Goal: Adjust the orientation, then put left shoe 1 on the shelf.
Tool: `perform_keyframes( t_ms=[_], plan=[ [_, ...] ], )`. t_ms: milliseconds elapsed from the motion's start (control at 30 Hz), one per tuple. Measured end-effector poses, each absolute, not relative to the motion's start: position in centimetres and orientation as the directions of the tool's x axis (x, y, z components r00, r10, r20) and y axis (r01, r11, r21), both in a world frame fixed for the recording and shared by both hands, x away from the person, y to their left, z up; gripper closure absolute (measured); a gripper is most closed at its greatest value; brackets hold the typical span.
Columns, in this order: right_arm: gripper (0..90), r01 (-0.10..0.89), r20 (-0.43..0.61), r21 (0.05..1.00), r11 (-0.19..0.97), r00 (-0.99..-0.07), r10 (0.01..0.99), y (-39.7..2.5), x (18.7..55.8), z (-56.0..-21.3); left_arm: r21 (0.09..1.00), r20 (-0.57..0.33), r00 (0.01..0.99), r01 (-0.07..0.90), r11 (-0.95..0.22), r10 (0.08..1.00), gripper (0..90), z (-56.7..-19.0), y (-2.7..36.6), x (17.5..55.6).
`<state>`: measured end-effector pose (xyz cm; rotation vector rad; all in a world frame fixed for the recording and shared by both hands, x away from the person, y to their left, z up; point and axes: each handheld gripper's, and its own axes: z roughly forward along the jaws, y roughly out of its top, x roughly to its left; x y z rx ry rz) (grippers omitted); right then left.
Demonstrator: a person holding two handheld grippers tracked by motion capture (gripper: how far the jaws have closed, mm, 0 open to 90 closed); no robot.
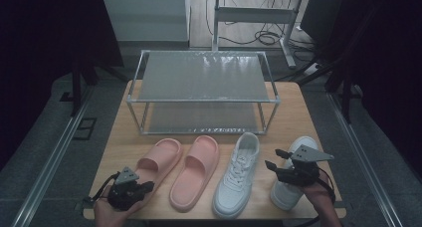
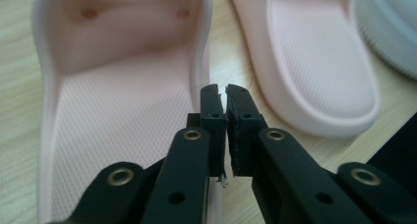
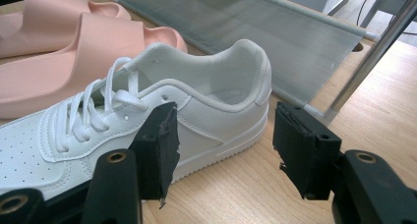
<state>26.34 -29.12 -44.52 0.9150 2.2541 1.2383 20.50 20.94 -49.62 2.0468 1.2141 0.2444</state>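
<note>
A pair of pink slippers and a pair of white sneakers lie in a row on the wooden table (image 1: 119,152). My left gripper (image 1: 149,185) is at the heel end of the left slipper (image 1: 161,160). In the left gripper view it (image 2: 223,94) is shut, hovering over that slipper's (image 2: 118,116) right rim, with the right slipper (image 2: 314,62) beside it. My right gripper (image 1: 273,158) hangs open above the right sneaker (image 1: 284,193), pointing at the left sneaker (image 1: 238,174). In the right gripper view its jaws (image 3: 223,140) stand wide apart, just short of that sneaker's (image 3: 206,101) heel.
A two-tier metal shoe rack (image 1: 203,77) with bare shelves stands at the back of the table, its lower shelf (image 3: 275,32) just beyond the sneaker's heel. The right slipper (image 1: 196,170) lies between the left slipper and the left sneaker. Dark floor surrounds the table.
</note>
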Motion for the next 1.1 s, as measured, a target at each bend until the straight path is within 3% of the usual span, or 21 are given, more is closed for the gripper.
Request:
perform_keyframes(
  t_ms=[167,333,467,1100],
  plan=[
    [43.2,0.351,-0.038,0.850,0.392,-0.702,0.711,-29.0,26.4,-44.6,0.686,-0.188,0.521,0.677,-0.269,0.832,80.7,-48.9,21.3,21.1],
    [43.1,0.349,-0.039,0.850,0.394,-0.704,0.710,-29.0,26.4,-44.7,0.690,-0.204,0.511,0.681,-0.248,0.835,64.1,-48.7,20.7,22.1],
    [43.1,0.356,-0.035,0.849,0.390,-0.699,0.714,-29.1,26.4,-44.7,0.682,-0.222,0.513,0.689,-0.244,0.829,62.5,-49.0,20.1,22.9],
    [43.1,0.351,-0.039,0.848,0.396,-0.705,0.708,-29.0,26.4,-44.7,0.675,-0.131,0.539,0.663,-0.324,0.832,84.1,-50.0,17.9,25.7]
  ],
)
